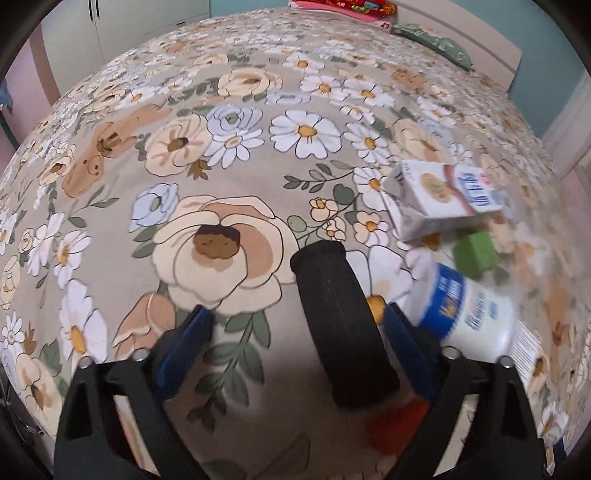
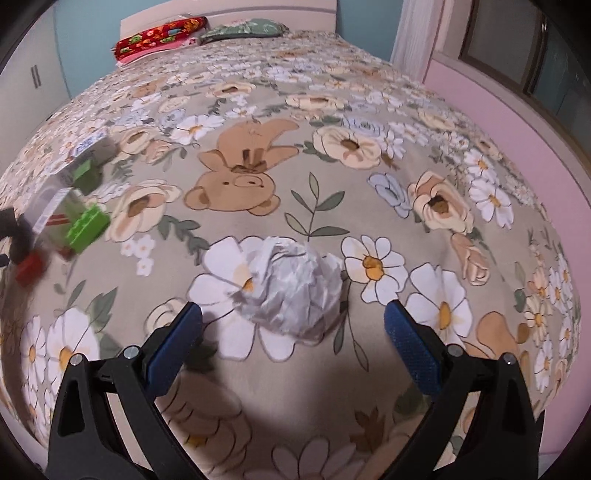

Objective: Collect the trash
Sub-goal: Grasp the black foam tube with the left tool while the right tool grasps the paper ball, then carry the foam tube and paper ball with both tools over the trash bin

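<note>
Between wide right tool (image 2: 293, 325): crumpled paper (image 2: 295, 288).

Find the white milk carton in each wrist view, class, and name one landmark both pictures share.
Left wrist: the white milk carton lies at mid right, beyond a green block.
Right wrist: a blurred white carton at upper left, probably the same one.
Shared landmark: the red patterned pillow at the bed's far end.

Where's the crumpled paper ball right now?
In the right wrist view, the crumpled paper ball lies on the floral bedspread, centred just ahead of the open right tongs, not gripped.
</note>
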A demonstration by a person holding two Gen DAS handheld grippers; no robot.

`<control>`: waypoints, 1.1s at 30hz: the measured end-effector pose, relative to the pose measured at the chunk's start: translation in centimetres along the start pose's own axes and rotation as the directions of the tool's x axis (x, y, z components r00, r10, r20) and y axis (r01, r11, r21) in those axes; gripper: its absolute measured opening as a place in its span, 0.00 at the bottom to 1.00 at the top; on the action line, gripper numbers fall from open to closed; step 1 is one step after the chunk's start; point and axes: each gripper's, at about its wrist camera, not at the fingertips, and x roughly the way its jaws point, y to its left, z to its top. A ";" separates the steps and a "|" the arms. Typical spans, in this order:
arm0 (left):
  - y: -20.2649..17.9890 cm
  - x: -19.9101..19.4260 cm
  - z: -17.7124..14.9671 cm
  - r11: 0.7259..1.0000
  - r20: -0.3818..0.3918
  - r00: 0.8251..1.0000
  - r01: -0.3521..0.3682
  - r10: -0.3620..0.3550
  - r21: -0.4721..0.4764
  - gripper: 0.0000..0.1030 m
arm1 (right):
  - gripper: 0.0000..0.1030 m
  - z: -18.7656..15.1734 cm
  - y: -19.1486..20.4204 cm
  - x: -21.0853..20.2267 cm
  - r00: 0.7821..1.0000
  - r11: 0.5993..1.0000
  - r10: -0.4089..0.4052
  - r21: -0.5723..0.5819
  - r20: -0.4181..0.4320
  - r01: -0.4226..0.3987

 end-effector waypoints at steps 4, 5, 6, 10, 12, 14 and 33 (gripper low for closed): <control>-0.9 1.0 0.4 1.000 0.009 1.000 -0.029 0.029 0.010 0.78 | 0.93 0.7 -0.6 1.3 0.999 0.998 0.040 0.045 -0.013 -0.040; -1.0 1.1 0.5 1.000 0.011 1.000 -0.029 0.028 0.012 0.73 | 0.93 1.0 -0.6 1.6 0.999 0.998 0.047 0.052 -0.011 -0.046; -1.1 1.2 0.5 1.000 0.013 1.000 -0.022 0.022 0.016 0.65 | 0.93 1.2 -0.6 1.8 0.998 0.997 0.055 0.054 -0.008 -0.054; -1.2 0.8 0.2 0.998 0.019 0.999 0.032 -0.033 0.053 0.40 | 0.60 1.4 -0.2 1.7 0.996 0.995 0.089 0.038 -0.003 -0.089; -1.1 0.5 -0.1 0.996 0.025 0.999 0.042 -0.045 0.081 0.39 | 0.44 1.3 0.1 1.4 0.995 0.994 0.103 0.025 -0.002 -0.103; -0.8 0.0 -0.3 0.994 0.026 0.998 0.057 -0.059 0.093 0.38 | 0.38 1.0 0.0 1.1 0.993 0.992 0.120 0.026 -0.006 -0.120; 2.9 -18.3 -4.8 0.949 0.220 0.960 0.105 -0.175 0.297 0.37 | 0.37 0.5 0.3 -15.6 0.968 0.982 0.187 -0.074 0.166 -0.177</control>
